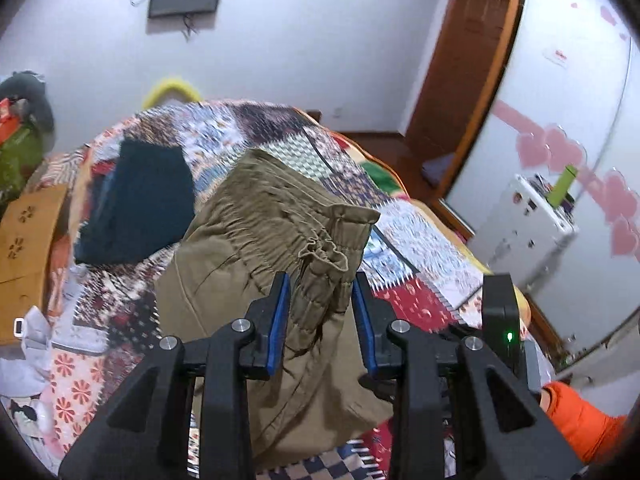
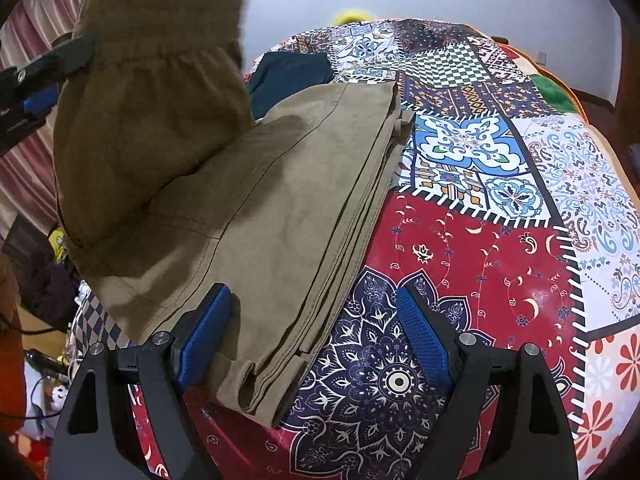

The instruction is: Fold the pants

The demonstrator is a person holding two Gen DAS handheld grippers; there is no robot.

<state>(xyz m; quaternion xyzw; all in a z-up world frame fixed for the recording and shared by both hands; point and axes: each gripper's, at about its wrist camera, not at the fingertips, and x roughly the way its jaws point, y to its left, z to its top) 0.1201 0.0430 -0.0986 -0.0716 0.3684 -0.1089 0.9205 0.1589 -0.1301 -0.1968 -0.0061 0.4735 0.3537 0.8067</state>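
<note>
The olive pants (image 2: pixel 256 208) lie on the patchwork quilt (image 2: pixel 480 240) of the bed, near its front edge, with the legs folded lengthwise into a flat stack of layers. The waistband end (image 1: pixel 280 216) is lifted off the bed: the left gripper (image 1: pixel 320 312) is clenched on the gathered elastic waist, the cloth bunched between its blue pads (image 1: pixel 280 320) and hanging down from them. In the right wrist view that raised waistband (image 2: pixel 160 32) stands up and tilts over the flat part of the pants, the left gripper (image 2: pixel 52 64) gripping it from the left side.

The right gripper (image 2: pixel 320 344) is released, its jaws standing wide. Its left pad (image 2: pixel 208 332) rests at the near end of the folded legs, while the other pad (image 2: pixel 424 340) is over bare quilt, apart from the cloth.

A dark folded garment (image 1: pixel 136 208) lies farther back on the bed, just beyond the pants.
</note>
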